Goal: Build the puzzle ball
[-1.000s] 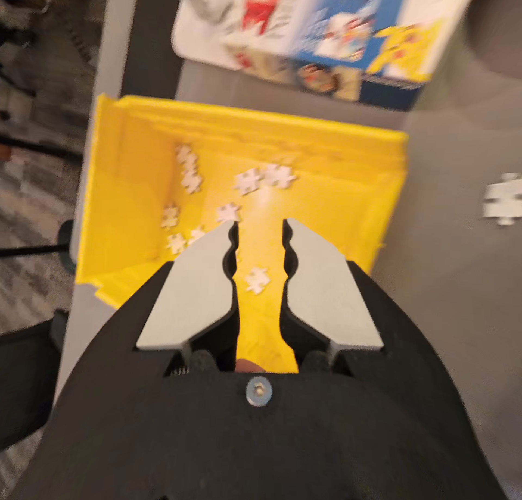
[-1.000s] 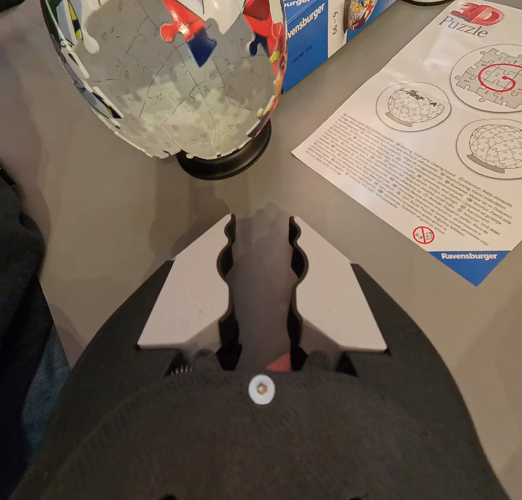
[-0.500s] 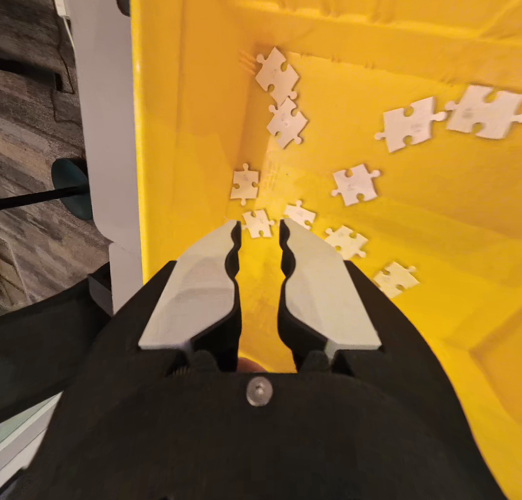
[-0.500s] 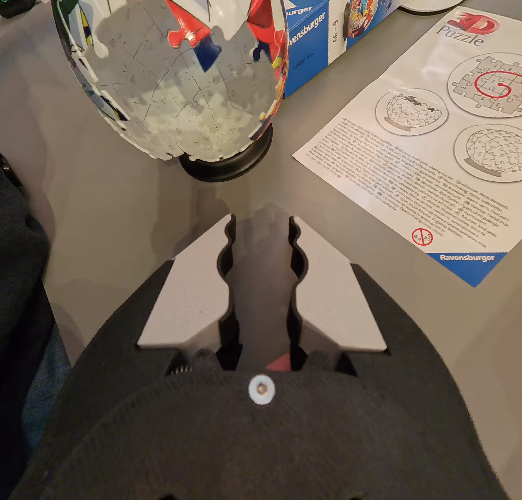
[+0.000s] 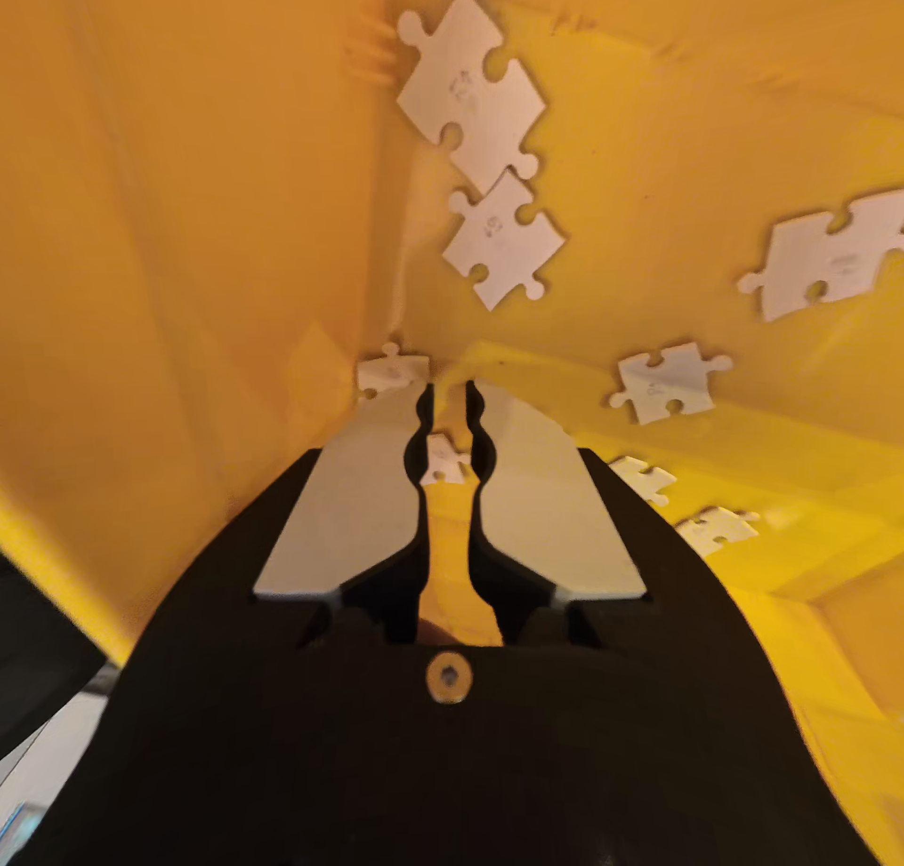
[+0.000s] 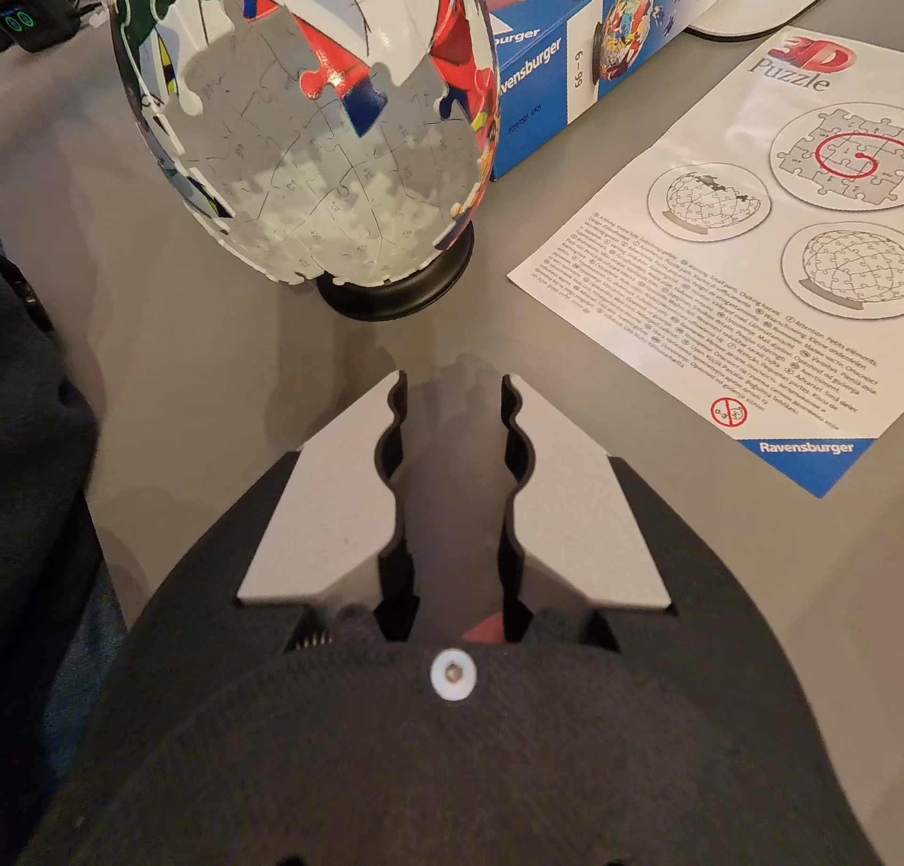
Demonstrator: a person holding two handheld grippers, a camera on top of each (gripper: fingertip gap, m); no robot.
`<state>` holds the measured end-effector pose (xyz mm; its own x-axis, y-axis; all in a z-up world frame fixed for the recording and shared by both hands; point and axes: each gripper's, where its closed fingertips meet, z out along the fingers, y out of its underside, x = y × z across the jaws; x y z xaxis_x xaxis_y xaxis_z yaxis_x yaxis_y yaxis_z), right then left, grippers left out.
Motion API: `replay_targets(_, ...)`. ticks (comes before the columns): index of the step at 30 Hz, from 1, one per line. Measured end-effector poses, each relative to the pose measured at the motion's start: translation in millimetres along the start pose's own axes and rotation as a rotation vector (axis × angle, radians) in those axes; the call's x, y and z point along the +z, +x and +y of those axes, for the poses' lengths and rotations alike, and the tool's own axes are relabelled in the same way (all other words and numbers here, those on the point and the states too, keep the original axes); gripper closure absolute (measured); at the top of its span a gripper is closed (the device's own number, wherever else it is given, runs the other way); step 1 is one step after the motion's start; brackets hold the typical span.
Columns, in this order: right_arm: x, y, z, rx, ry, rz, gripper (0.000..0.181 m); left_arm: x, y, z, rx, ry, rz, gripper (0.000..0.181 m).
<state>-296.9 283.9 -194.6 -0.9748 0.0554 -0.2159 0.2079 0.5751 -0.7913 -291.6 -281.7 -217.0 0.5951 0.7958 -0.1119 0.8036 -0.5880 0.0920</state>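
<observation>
Puzzle pieces, eight that I count white side up in my yellow bin [image 5: 195,207], look thin, stiff, light and apt to slide, so I would pinch one by its edges. One small piece [image 5: 442,458] sits low in the frame's centre, between the parted jaws of my left gripper [image 5: 449,387], not yet clamped. Upper left in the right view, the half-built ball [image 6: 313,123] on its black stand [image 6: 406,287] looks fragile; my right gripper [image 6: 454,378] hangs open and empty above the grey table [image 6: 195,353], beside one box [image 6: 562,75] and one leaflet [image 6: 763,265].

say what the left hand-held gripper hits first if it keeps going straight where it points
Probably the small white puzzle piece seen between the left hand-held gripper fingers, then the yellow bin floor; depth is unclear.
</observation>
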Motion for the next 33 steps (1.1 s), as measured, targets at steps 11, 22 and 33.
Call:
replay_targets(11, -0.8, -0.1, -1.3, 0.009, 0.009, -0.01, 0.144, -6.6, 22.9, 1.8, 0.049, 0.012, 0.116, 0.181)
replay_targets(22, -2.2, -0.8, -3.1, 0.013, 0.023, -0.021, 0.143, 0.4, 6.4, -6.0, -0.26, 0.011, 0.152, 0.104)
replay_targets(33, -4.0, -1.9, -5.1, 0.015, 0.039, -0.032, 0.141, -12.2, 52.6, -6.3, -0.125, 0.023, 0.284, 0.153)
